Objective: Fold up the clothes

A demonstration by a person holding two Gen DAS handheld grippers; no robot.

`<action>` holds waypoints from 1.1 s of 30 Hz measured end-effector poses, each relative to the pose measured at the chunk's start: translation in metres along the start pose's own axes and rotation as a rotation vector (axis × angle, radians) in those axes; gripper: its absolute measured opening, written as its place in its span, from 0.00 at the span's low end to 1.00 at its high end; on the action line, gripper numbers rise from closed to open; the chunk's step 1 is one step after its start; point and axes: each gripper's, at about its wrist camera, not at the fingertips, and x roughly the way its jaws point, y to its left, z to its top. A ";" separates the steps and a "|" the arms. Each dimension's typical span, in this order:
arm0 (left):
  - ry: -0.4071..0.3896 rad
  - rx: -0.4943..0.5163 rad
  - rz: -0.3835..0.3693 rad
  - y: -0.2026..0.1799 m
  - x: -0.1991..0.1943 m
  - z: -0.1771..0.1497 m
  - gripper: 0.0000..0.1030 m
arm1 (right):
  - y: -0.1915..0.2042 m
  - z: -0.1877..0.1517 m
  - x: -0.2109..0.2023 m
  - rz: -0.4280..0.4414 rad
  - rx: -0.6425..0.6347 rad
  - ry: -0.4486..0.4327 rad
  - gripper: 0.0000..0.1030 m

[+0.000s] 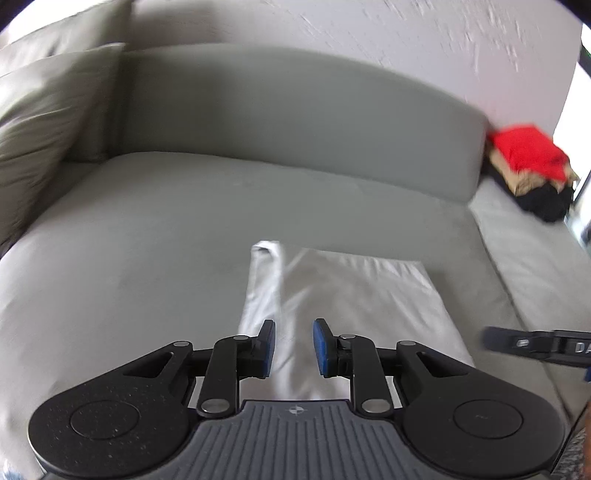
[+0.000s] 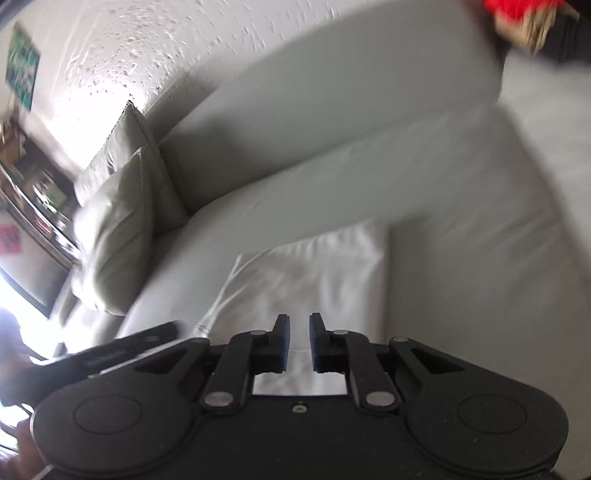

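Note:
A white garment (image 1: 343, 295) lies folded into a flat rectangle on the grey sofa seat (image 1: 147, 229); it also shows in the right wrist view (image 2: 314, 273). My left gripper (image 1: 293, 347) is open and empty, just above the garment's near edge. My right gripper (image 2: 299, 341) is open with a narrow gap, empty, over the garment's near edge. The right gripper's finger (image 1: 532, 345) shows at the right edge of the left wrist view. The left gripper (image 2: 110, 350) shows at the lower left of the right wrist view.
A pile of red, tan and black clothes (image 1: 532, 166) sits at the sofa's far right end. Grey cushions (image 1: 40, 136) lean at the left corner. The backrest (image 1: 295, 107) runs behind, under a textured white wall (image 1: 369, 29). Shelves (image 2: 33, 192) stand at the left.

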 end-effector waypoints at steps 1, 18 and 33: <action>0.019 0.019 -0.003 -0.004 0.014 0.004 0.20 | -0.005 0.001 0.014 0.023 0.028 0.022 0.12; 0.065 -0.011 -0.048 -0.009 0.093 0.032 0.18 | -0.080 0.022 0.044 0.074 0.364 -0.202 0.13; 0.009 -0.060 0.052 -0.001 0.089 0.038 0.12 | -0.103 0.033 0.114 -0.020 0.443 -0.223 0.00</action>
